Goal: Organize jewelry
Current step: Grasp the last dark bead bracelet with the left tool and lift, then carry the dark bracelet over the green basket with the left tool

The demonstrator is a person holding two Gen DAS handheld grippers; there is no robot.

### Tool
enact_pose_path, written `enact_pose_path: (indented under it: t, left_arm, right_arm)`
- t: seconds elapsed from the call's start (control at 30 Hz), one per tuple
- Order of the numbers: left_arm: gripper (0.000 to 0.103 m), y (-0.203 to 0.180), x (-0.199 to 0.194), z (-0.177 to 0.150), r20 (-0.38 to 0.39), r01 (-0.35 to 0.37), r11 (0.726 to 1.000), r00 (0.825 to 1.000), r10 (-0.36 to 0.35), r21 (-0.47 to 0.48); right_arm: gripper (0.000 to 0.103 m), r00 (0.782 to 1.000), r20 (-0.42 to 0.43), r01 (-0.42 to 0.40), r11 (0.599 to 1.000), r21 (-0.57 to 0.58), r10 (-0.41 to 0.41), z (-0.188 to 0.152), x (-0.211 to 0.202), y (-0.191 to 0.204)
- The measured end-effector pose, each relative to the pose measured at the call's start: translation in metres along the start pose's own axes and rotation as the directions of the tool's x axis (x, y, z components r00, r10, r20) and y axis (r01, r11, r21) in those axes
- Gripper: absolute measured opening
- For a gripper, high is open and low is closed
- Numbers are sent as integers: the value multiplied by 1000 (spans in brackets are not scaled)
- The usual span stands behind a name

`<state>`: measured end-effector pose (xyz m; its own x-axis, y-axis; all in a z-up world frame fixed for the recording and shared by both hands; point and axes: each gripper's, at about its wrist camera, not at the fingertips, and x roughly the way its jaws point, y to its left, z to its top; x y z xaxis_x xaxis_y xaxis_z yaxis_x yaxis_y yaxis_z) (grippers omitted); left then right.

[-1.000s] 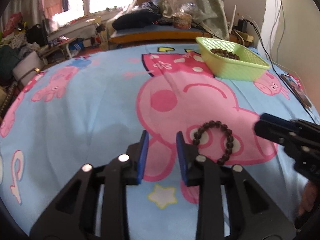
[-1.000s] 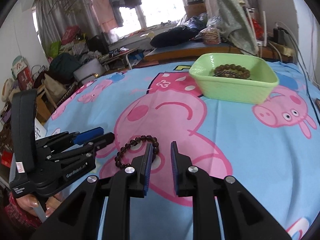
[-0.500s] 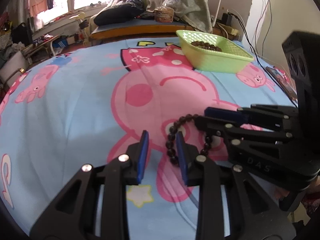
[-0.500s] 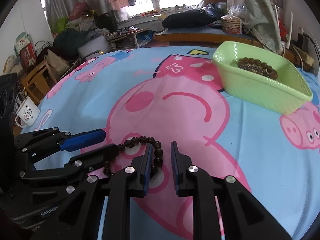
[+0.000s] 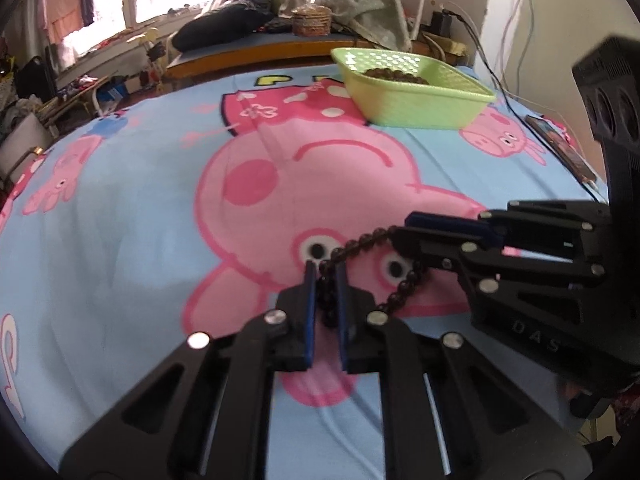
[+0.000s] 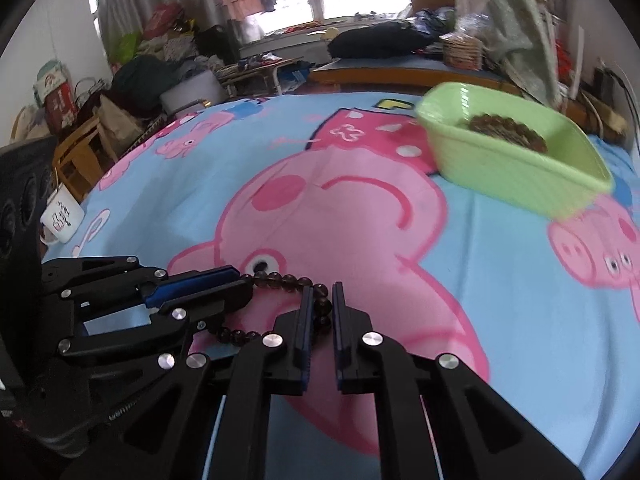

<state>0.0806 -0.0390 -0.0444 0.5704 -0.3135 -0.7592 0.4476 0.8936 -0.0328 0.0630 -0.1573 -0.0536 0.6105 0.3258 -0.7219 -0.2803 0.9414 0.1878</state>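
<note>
Left wrist view: the left gripper has closed narrowly on the dark bead bracelet, beads pinched between its blue pads. The bracelet is drawn taut, its long axis running from 7 o'clock up toward 2 o'clock, where the right gripper clamps its far end. It sits over the pink pig print of the blue bedsheet. A green basket holding more beads stands at 1 o'clock, well apart. A phone lies near the bed's right edge. Open sheet extends to 10 o'clock.

Right wrist view: the right gripper is nearly closed on the bracelet; the strand runs toward 9 o'clock to the left gripper. The basket lies at 2 o'clock, with bare sheet between.
</note>
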Motion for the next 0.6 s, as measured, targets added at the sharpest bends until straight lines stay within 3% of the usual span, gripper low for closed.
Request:
enact_pose_path:
  t: [0.4, 0.6]
  left_arm:
    - [9, -79, -6, -8, -16, 97, 983, 995, -96, 157]
    - [9, -106, -8, -14, -28, 115, 970, 993, -112, 213]
  right_arm:
    - [0, 997, 70, 28, 984, 176, -41, -64, -73, -40]
    - [0, 991, 106, 64, 978, 197, -86, -82, -95, -43]
